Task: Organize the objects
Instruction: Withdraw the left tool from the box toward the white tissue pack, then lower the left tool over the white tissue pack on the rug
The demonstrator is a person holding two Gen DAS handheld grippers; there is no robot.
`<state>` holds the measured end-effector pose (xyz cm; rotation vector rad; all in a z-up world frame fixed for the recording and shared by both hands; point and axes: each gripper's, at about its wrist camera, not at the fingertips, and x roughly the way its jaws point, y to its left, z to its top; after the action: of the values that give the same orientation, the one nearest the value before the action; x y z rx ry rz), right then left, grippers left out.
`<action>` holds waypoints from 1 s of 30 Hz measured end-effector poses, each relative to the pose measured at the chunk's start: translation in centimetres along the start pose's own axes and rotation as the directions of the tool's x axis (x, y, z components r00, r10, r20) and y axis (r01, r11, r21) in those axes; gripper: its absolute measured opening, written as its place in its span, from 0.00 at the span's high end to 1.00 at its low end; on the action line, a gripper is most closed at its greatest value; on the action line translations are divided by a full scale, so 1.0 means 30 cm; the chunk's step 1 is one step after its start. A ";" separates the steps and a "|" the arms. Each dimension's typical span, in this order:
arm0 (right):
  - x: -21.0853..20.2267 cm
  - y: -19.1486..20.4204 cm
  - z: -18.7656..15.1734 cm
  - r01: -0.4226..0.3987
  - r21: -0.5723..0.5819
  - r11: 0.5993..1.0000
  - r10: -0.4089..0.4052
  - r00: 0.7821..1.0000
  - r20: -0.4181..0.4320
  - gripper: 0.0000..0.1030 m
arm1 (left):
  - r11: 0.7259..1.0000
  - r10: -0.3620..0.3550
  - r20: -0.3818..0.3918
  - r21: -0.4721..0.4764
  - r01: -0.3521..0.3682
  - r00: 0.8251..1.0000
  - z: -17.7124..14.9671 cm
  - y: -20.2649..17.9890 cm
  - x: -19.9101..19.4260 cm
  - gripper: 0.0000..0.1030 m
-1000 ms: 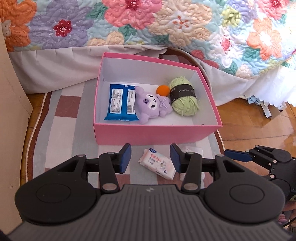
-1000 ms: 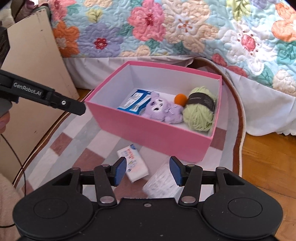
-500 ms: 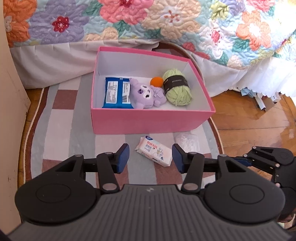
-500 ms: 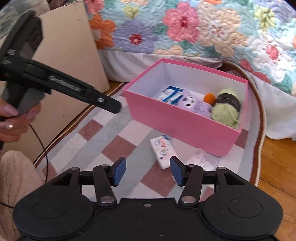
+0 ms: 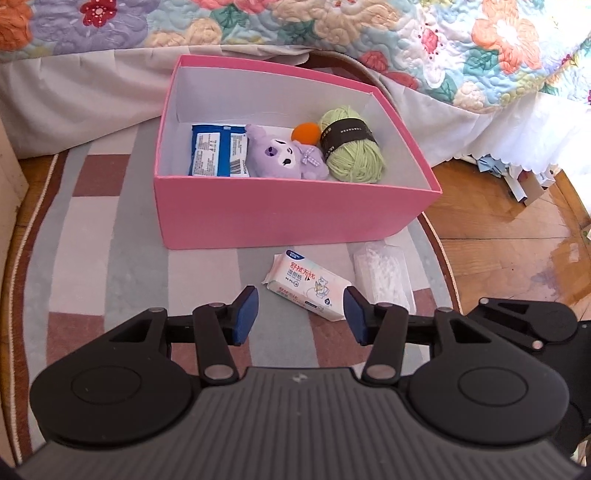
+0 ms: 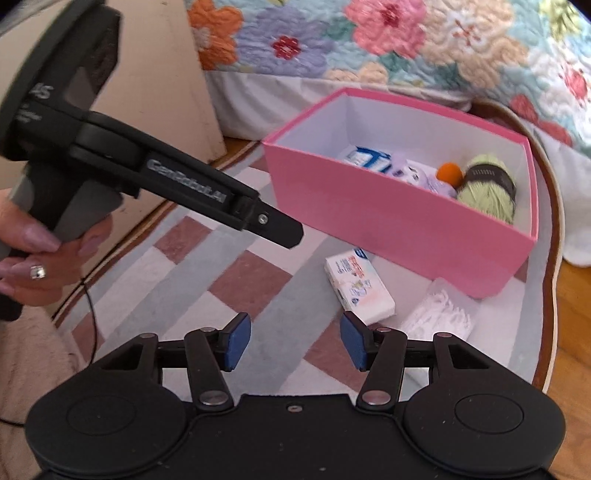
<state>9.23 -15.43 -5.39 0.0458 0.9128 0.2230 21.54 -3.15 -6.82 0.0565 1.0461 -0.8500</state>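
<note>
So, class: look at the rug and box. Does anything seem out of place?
Yes. The white tissue pack and clear bag lie askew on the rug, outside the pink box holding the other things.

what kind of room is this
Most likely a bedroom. A bed with a floral quilt and white bed skirt runs along the back, and a striped rug lies beside it on a wooden floor, with a pink box of odds and ends.

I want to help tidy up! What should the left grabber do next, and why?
Probably lower the open left gripper onto the white tissue pack and close. The pack lies on the rug outside the pink box, right ahead of the empty jaws.
</note>
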 end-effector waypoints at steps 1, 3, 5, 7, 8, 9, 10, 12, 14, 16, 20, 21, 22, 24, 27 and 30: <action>0.010 -0.004 -0.008 0.009 0.013 1.000 -0.009 1.000 0.001 0.42 | 1.000 -0.001 -0.002 -0.001 0.001 1.000 -0.003 0.003 0.011 0.52; 0.029 -0.018 -0.022 0.017 0.047 0.999 -0.017 1.000 -0.005 0.42 | 1.000 -0.013 -0.018 -0.011 0.013 1.000 -0.011 0.015 0.038 0.52; 0.040 -0.032 -0.036 0.022 0.079 0.997 -0.021 1.000 -0.005 0.41 | 0.999 -0.026 -0.033 -0.026 0.025 0.999 -0.022 0.028 0.062 0.52; 0.051 -0.044 -0.046 0.038 0.098 0.994 -0.038 0.999 -0.006 0.39 | 0.999 -0.027 -0.038 -0.027 0.026 0.999 -0.031 0.036 0.082 0.51; 0.057 -0.050 -0.051 0.047 0.106 0.993 -0.047 0.999 -0.006 0.38 | 0.999 -0.022 -0.036 -0.027 0.021 0.999 -0.033 0.039 0.089 0.51; 0.061 -0.053 -0.056 0.053 0.114 0.992 -0.053 0.999 -0.006 0.38 | 0.999 -0.021 -0.032 -0.025 0.020 0.999 -0.034 0.044 0.095 0.51; 0.069 -0.055 -0.061 0.056 0.121 0.991 -0.056 0.998 -0.006 0.38 | 1.000 -0.019 -0.025 -0.022 0.019 1.000 -0.033 0.047 0.103 0.51; 0.089 -0.058 -0.068 0.062 0.131 0.989 -0.062 0.998 -0.004 0.37 | 1.000 -0.015 -0.020 -0.027 0.015 1.000 -0.032 0.054 0.119 0.51; 0.109 -0.052 -0.073 0.070 0.135 0.988 -0.070 0.998 -0.007 0.37 | 0.999 -0.025 -0.018 -0.037 0.025 1.000 -0.034 0.065 0.134 0.51; 0.125 -0.044 -0.074 0.075 0.131 0.988 -0.074 0.997 -0.012 0.37 | 0.999 -0.024 -0.018 -0.045 0.023 1.000 -0.035 0.073 0.144 0.51; 0.143 -0.029 -0.073 0.073 0.108 0.992 -0.072 0.997 -0.013 0.37 | 0.998 -0.027 -0.006 -0.059 0.027 1.000 -0.028 0.085 0.145 0.51; 0.150 -0.029 -0.072 0.069 0.105 0.992 -0.068 0.998 -0.014 0.37 | 0.998 -0.027 0.001 -0.061 0.027 1.000 -0.023 0.087 0.144 0.51; 0.159 -0.031 -0.070 0.064 0.104 0.992 -0.063 0.998 -0.015 0.37 | 0.998 -0.022 0.009 -0.059 0.023 1.000 -0.018 0.089 0.144 0.51; 0.179 -0.036 -0.064 0.063 0.110 0.992 -0.061 0.998 -0.022 0.37 | 0.999 -0.009 0.025 -0.045 0.010 1.000 -0.006 0.090 0.147 0.51; 0.195 -0.049 -0.061 0.055 0.141 0.988 -0.051 0.998 -0.034 0.37 | 0.999 0.008 0.032 -0.033 -0.007 0.999 0.006 0.095 0.165 0.51; 0.209 -0.068 -0.064 0.065 0.163 0.984 -0.058 0.997 -0.046 0.37 | 1.000 0.022 0.019 -0.018 -0.021 1.000 0.009 0.106 0.192 0.51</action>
<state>11.77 -16.20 -11.73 0.1666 0.9703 0.0907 25.03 -4.48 -12.24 0.0444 1.0338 -0.8201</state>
